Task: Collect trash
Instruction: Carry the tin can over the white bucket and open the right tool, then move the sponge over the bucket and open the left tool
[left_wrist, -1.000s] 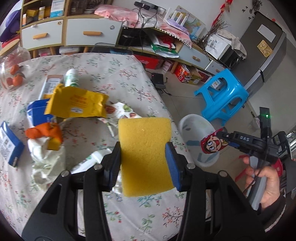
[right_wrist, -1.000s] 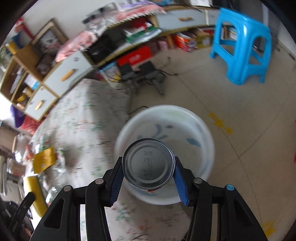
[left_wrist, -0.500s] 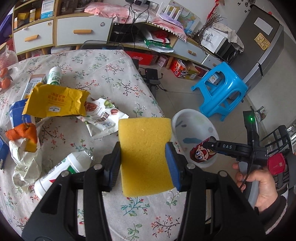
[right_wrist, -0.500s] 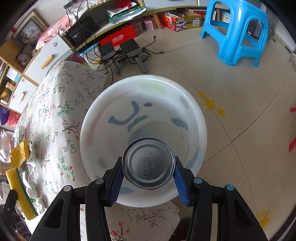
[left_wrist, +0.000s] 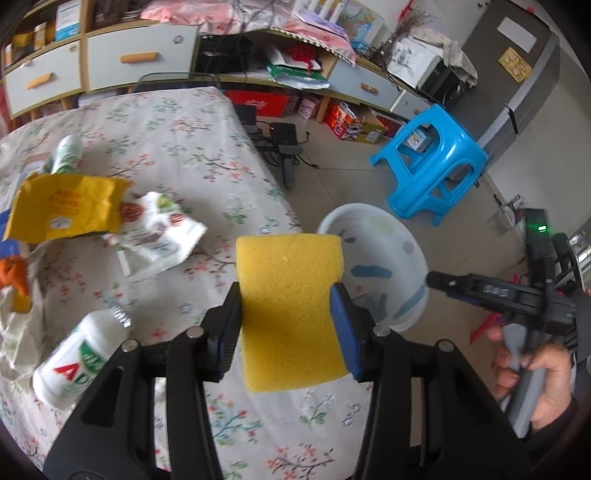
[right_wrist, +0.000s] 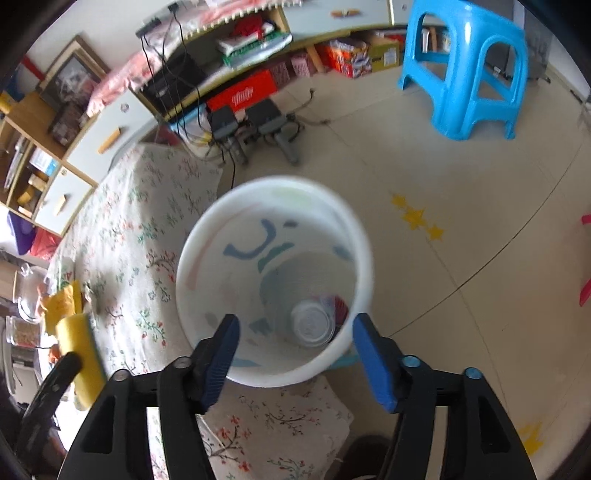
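Observation:
My left gripper (left_wrist: 290, 295) is shut on a yellow sponge (left_wrist: 290, 310) and holds it above the table's right edge. My right gripper (right_wrist: 295, 325) is open and empty above a white bin (right_wrist: 365, 258) on the floor beside the table. A can (right_wrist: 312, 325) lies at the bottom of the bin. The bin (left_wrist: 413, 258) and the right gripper (left_wrist: 434, 278) also show in the left wrist view. On the floral tablecloth (left_wrist: 192, 140) lie a yellow wrapper (left_wrist: 64, 210), a white snack wrapper (left_wrist: 159, 232) and a white bottle (left_wrist: 79, 363).
A blue plastic stool (left_wrist: 430, 162) stands on the floor beyond the bin. Cabinets with drawers (left_wrist: 92, 62) and cluttered shelves line the back wall. Orange peel (left_wrist: 13, 277) and a crumpled bag lie at the table's left. A second bottle (left_wrist: 66, 153) lies further back.
My right gripper has opened and the can has dropped into the white bin. The left gripper has moved right along the table, still holding the sponge.

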